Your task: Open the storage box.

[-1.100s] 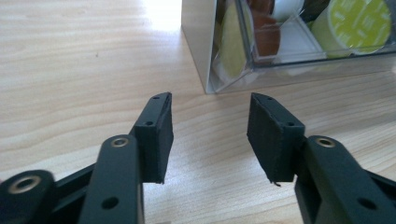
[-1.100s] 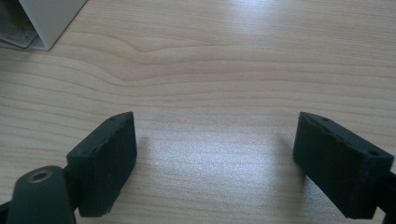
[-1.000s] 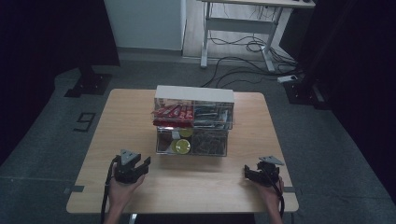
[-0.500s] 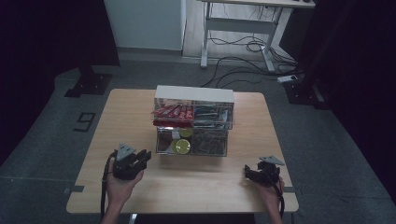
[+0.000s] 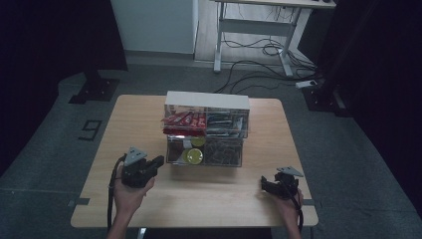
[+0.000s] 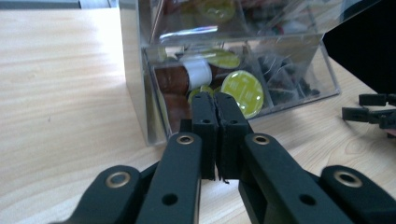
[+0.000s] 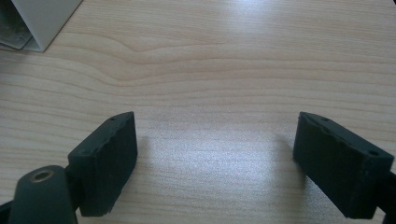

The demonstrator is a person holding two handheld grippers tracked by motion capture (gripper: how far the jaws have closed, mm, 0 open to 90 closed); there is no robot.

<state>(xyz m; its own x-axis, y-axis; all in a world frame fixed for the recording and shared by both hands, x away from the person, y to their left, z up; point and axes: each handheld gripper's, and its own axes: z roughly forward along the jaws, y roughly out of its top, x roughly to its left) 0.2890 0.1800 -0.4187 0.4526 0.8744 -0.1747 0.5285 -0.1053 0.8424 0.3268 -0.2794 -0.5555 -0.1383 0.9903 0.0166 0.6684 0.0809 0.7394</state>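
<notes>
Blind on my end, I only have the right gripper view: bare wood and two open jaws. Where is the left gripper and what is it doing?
Observer: The left gripper is at the left front corner of the clear organizer box, pointing at it. Its jaws have just been closing and now meet, with nothing between them.
Operator: What is in the box at that end?
Observer: The left gripper view shows coffee capsules with yellow-green lids behind the clear front of the lower tier.
Operator: Is it touching the box?
Observer: I cannot tell; in the left gripper view the tips overlap the box front, but contact is not clear.
Operator: And my gripper?
Observer: The right gripper sits near the table's right front corner, apart from the box.
</notes>
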